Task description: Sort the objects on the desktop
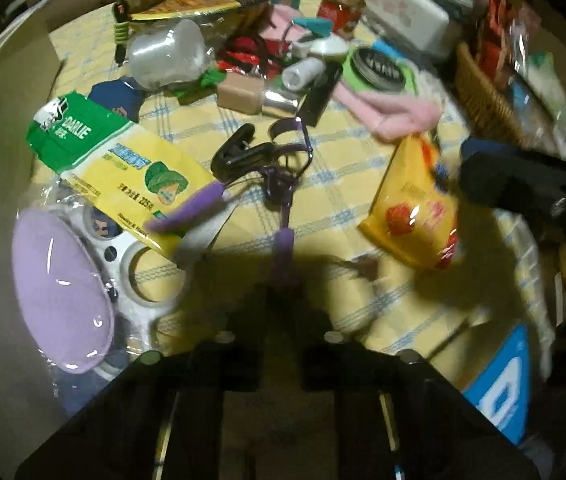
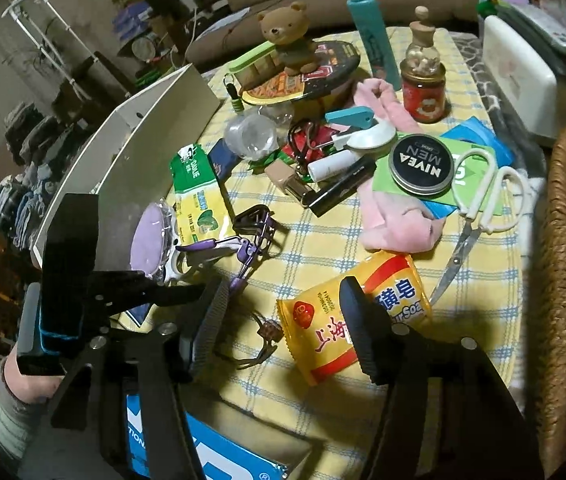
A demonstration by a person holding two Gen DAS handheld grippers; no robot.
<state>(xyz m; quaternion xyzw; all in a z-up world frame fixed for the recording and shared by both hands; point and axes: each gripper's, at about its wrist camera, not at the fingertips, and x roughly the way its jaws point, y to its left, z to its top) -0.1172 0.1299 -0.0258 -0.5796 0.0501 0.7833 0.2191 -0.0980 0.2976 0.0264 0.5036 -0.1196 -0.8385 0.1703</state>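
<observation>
A purple eyelash curler (image 1: 283, 184) lies on the yellow checked tablecloth (image 1: 347, 152). One of its purple handles (image 1: 284, 256) runs back between the dark fingers of my left gripper (image 1: 283, 296), which is shut on it. The right wrist view shows the curler (image 2: 249, 240) with the left gripper (image 2: 199, 294) at its near handle end. My right gripper (image 2: 285, 326) stands open low over the cloth. Its right finger (image 2: 357, 328) overlaps a yellow soap packet (image 2: 387, 300), and a small ring with a brown die (image 2: 269, 330) lies between the fingers.
A white box wall (image 2: 131, 152) stands at the left, a wicker basket (image 2: 563, 240) at the right. A Darlie toothpaste pack (image 1: 123, 160), a purple puff (image 1: 59, 292), scissors (image 2: 479, 208), a Nivea tin (image 2: 421, 164), pink cloth (image 2: 395, 224) and a clear cup (image 1: 167, 54) crowd the cloth.
</observation>
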